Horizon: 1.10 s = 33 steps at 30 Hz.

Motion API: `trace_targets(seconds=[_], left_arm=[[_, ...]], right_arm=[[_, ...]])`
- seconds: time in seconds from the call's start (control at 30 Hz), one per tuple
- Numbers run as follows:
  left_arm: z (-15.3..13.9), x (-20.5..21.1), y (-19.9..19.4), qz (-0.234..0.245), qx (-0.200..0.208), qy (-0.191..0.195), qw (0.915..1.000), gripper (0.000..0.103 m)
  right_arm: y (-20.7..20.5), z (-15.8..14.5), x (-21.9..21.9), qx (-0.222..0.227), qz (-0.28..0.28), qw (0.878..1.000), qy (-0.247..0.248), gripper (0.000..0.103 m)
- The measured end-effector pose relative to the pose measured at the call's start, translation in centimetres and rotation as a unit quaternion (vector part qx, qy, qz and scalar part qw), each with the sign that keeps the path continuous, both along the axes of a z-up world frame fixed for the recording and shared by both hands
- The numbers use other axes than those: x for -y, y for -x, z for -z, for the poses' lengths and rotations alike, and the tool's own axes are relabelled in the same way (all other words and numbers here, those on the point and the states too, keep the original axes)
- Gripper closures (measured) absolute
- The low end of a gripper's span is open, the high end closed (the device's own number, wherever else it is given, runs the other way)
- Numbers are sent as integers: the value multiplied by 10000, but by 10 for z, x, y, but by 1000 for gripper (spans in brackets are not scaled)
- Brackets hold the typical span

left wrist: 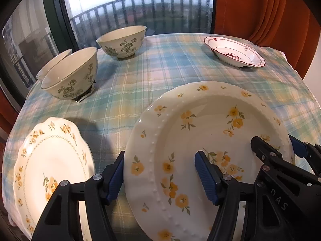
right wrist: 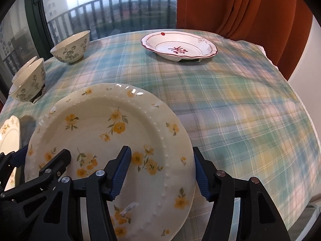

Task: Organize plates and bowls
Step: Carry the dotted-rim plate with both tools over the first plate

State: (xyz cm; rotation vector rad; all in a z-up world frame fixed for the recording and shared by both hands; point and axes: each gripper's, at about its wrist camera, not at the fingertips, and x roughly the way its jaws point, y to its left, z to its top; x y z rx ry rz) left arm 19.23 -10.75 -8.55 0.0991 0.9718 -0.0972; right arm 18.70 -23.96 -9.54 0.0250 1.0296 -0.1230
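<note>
A large cream plate with yellow flowers lies at the near side of the table. My left gripper straddles its left rim, one blue pad just outside the edge and the other over the plate's well. My right gripper straddles the right rim the same way, its outer pad beside the edge. Both stand open with the rim between the jaws. A smaller flowered plate lies to the left. Green-patterned bowls stand far left.
A red-trimmed white dish sits at the far right. Another bowl stands right behind the near-left one. The plaid tablecloth drops off at the right. An orange curtain and a window stand behind the table.
</note>
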Motion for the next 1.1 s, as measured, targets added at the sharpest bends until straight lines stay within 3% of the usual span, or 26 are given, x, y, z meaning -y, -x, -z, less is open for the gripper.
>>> trace_targets(seconds=[0.2, 0.43, 0.73, 1.1], left_arm=[[-11, -4, 9, 64, 159, 98, 9998, 35], [-34, -18, 30, 107, 534, 271, 9981, 35], [-45, -55, 60, -149, 980, 302, 9946, 36], [-42, -113, 74, -545, 976, 475, 9926, 36]], right_arm=[[4, -5, -1, 5, 80, 10000, -14, 38], [21, -32, -10, 269, 149, 9995, 61, 38], [43, -51, -44, 486, 40, 9986, 212, 38], [55, -58, -105, 651, -322, 9971, 233, 39]])
